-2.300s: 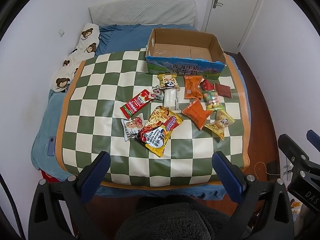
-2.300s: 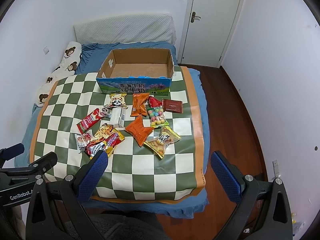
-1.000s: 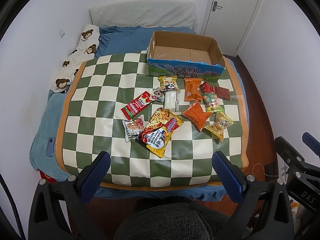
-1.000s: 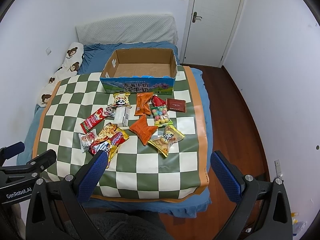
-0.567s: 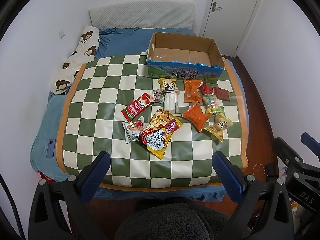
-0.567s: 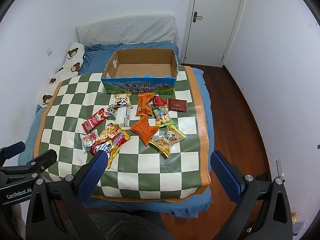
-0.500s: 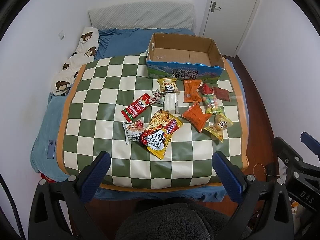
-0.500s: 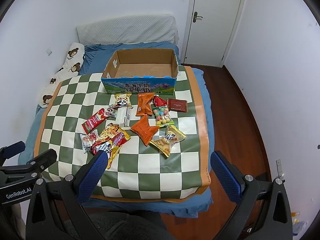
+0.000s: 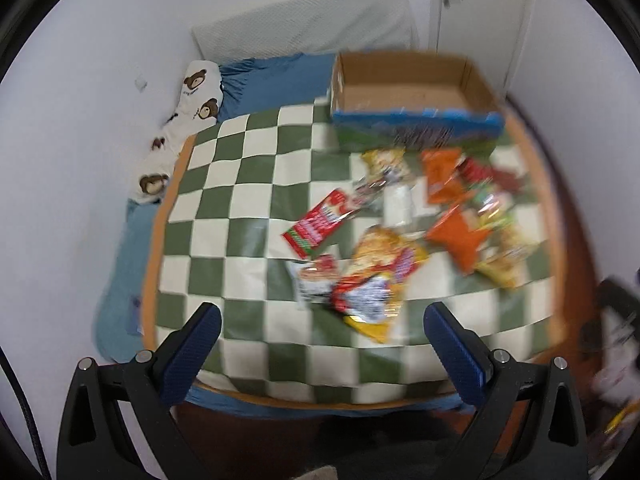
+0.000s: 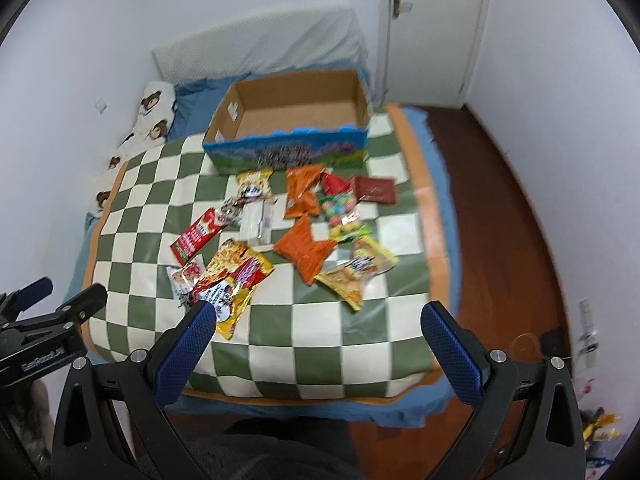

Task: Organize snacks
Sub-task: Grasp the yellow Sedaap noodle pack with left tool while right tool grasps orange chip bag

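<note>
At frame centre, snack packets (image 10: 280,240) lie below the empty box (image 10: 296,120); both grippers (image 9: 322,344) (image 10: 316,340), jaws wide, should approach the nearest packet squarely.

Mat: green-and-cream checkered mat (image 10: 132,304) with an orange border
Box: brown cardboard box (image 10: 294,114), its front printed blue and green
Big packet: yellow-and-red crinkly noodle packet (image 10: 232,280)
Long packet: red flat snack packet (image 10: 196,238) with a green edge
Middle packets: two orange foil pouches (image 10: 304,254)
Sweets: clear bag of multicoloured sweets (image 10: 340,210)
Far right packet: dark red square packet (image 10: 376,189)
Sheet: blue bed sheet (image 9: 276,76)
Pillow: white pillow with brown bear faces (image 9: 192,98)
Finger pads: blue, on black frames (image 10: 184,354)
</note>
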